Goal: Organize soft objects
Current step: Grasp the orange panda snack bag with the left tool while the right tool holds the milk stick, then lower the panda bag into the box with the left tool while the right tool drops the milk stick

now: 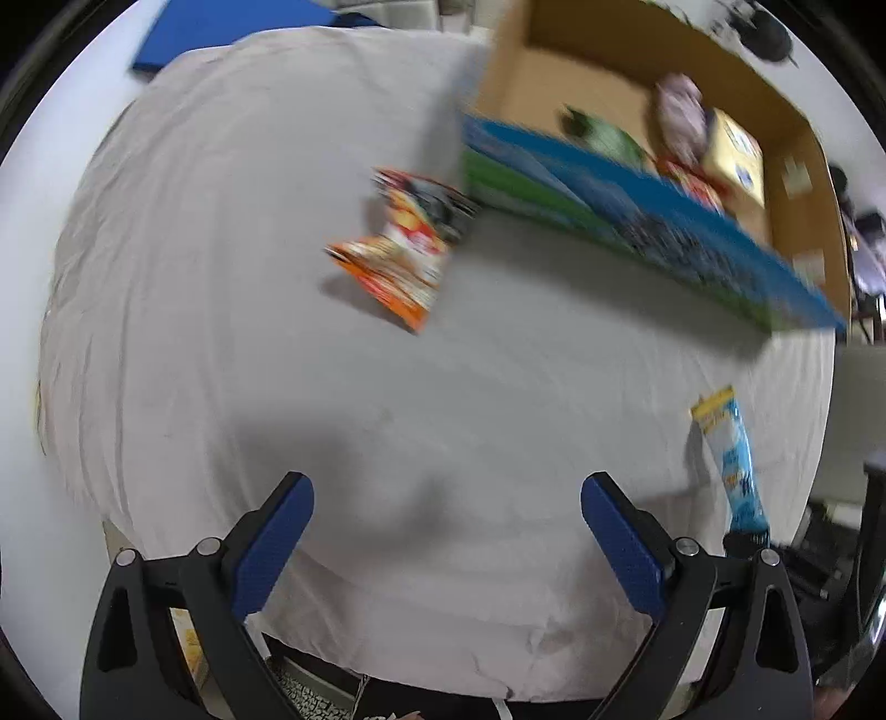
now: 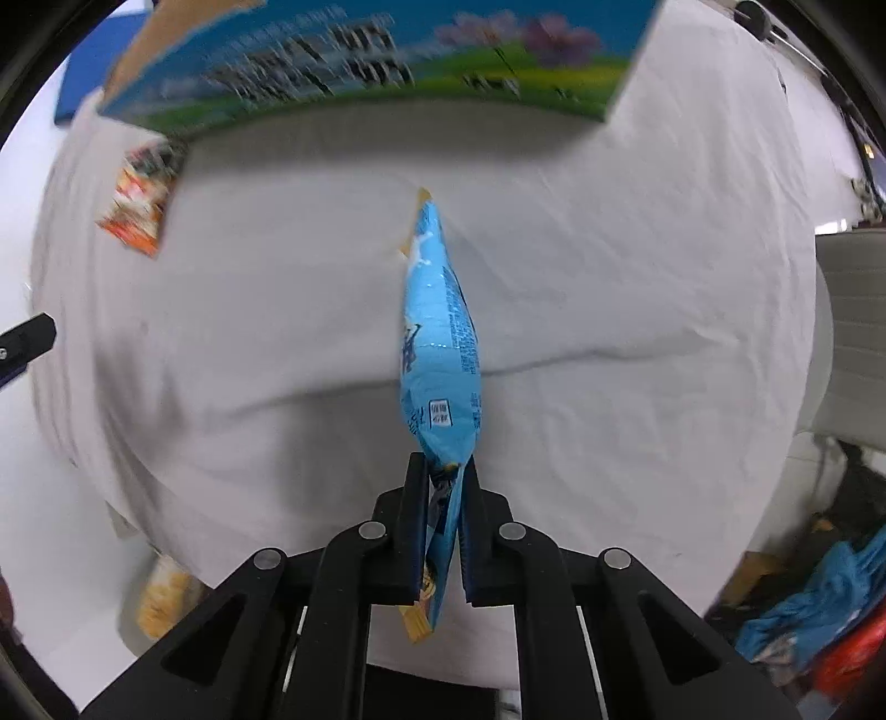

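My right gripper (image 2: 444,471) is shut on a light blue snack packet (image 2: 440,338) and holds it by one end above the white cloth (image 2: 609,288). The same blue packet (image 1: 733,459) shows at the lower right of the left wrist view. An orange snack packet (image 1: 401,249) lies on the cloth beside the cardboard box (image 1: 609,183), and it also appears as the orange packet (image 2: 141,196) in the right wrist view. My left gripper (image 1: 446,507) stands open over bare cloth with nothing between its blue pads (image 1: 274,545).
The box, with a blue and green printed side (image 2: 387,61), holds several packets (image 1: 686,144). A blue board (image 1: 221,27) lies beyond the cloth. Clutter and blue fabric (image 2: 819,609) sit off the table's right edge.
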